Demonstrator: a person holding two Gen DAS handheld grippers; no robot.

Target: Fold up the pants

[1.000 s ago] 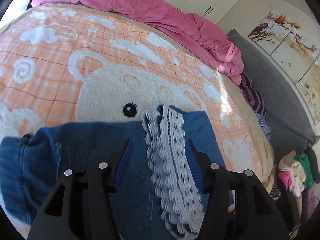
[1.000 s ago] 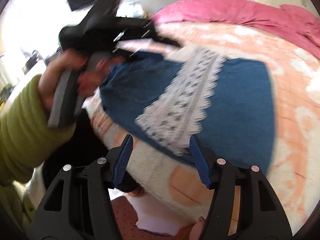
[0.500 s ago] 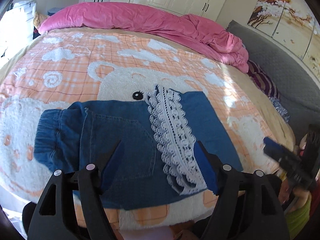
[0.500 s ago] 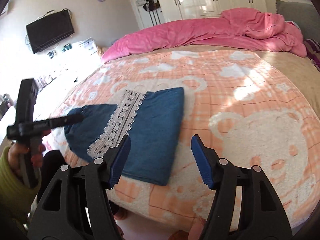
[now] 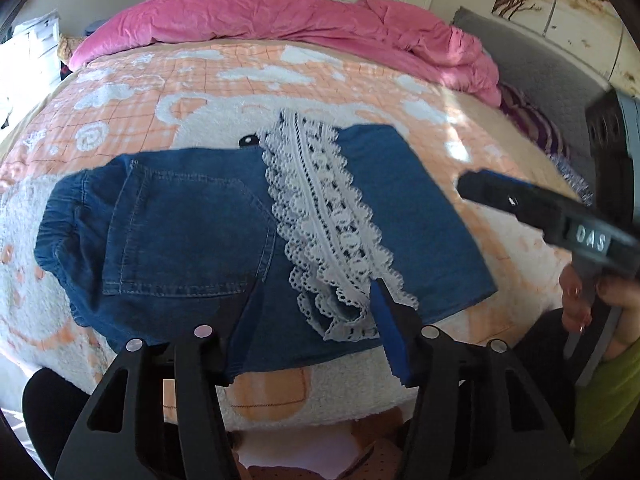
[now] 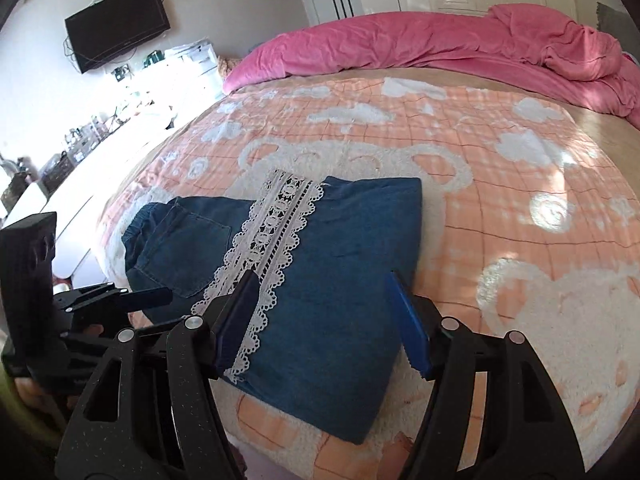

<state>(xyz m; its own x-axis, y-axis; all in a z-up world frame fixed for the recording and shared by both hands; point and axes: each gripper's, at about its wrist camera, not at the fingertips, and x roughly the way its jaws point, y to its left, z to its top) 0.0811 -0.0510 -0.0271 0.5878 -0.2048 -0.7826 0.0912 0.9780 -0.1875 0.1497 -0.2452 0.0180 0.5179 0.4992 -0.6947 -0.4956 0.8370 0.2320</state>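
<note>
The blue denim pants (image 5: pixel 192 232) lie folded flat near the bed's front edge, with a white lace hem band (image 5: pixel 320 208) across the top. They also show in the right wrist view (image 6: pixel 344 280) with the lace band (image 6: pixel 272 232). My left gripper (image 5: pixel 316 300) is open and empty, over the pants' near edge. My right gripper (image 6: pixel 320 292) is open and empty, over the folded right part. The right gripper also shows at the right in the left wrist view (image 5: pixel 520 204), and the left gripper at the left in the right wrist view (image 6: pixel 148 296).
The pants rest on an orange and white bear blanket (image 6: pixel 520 208) covering the bed. A pink duvet (image 5: pixel 320 20) is bunched at the far end. A grey sofa (image 5: pixel 552 56) stands to the right, a wall TV (image 6: pixel 116 28) and a cluttered white counter (image 6: pixel 100 132) to the left.
Both grippers have pulled back from the pants toward the bed's front edge and stay open. The folded pants have not moved.
</note>
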